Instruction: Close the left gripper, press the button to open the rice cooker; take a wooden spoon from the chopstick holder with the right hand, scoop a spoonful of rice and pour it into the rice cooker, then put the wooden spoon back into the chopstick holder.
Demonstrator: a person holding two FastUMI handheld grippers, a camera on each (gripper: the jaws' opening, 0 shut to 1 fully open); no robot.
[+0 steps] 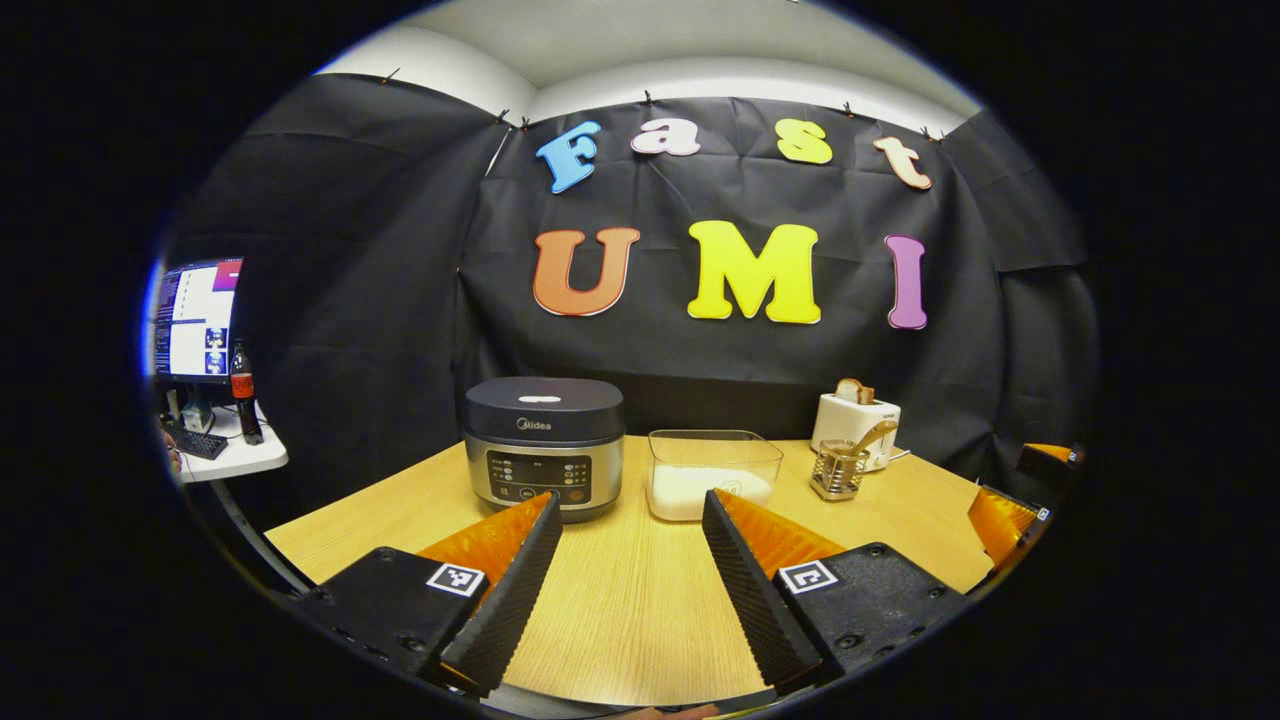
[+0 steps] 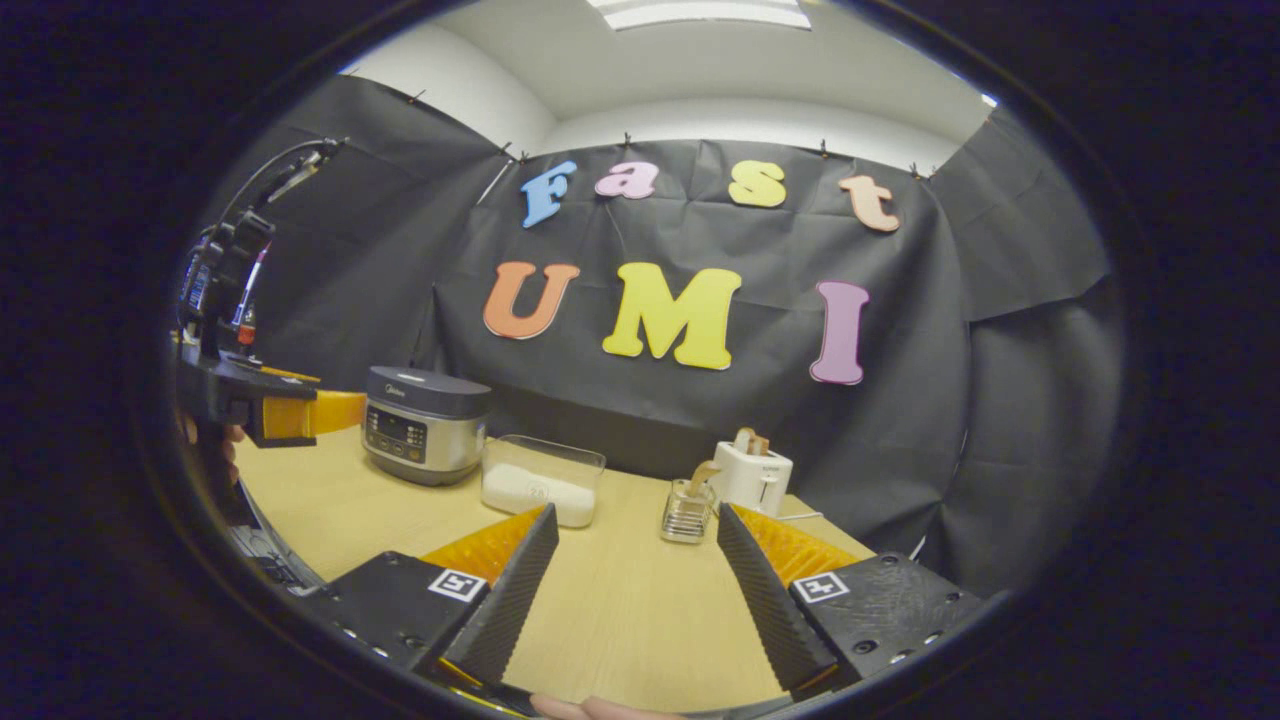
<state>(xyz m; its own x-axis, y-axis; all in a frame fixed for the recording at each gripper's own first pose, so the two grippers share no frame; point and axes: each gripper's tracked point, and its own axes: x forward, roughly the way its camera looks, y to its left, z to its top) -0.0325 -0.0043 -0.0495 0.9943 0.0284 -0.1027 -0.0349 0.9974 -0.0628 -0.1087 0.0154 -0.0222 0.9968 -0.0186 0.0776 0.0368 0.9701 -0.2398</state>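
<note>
A rice cooker with a dark lid stands shut at the back left of the wooden table. To its right sits a clear tub of white rice. Further right, a wire chopstick holder holds a wooden spoon. My left gripper is open over the table's front, short of the cooker and tub; in the right gripper view it hovers at the far left. My right gripper is open and empty, short of the holder.
A white toaster with bread in it stands behind the holder. A side desk at the left carries a monitor, a keyboard and a dark bottle. Orange fingers of the right gripper show at the table's right edge.
</note>
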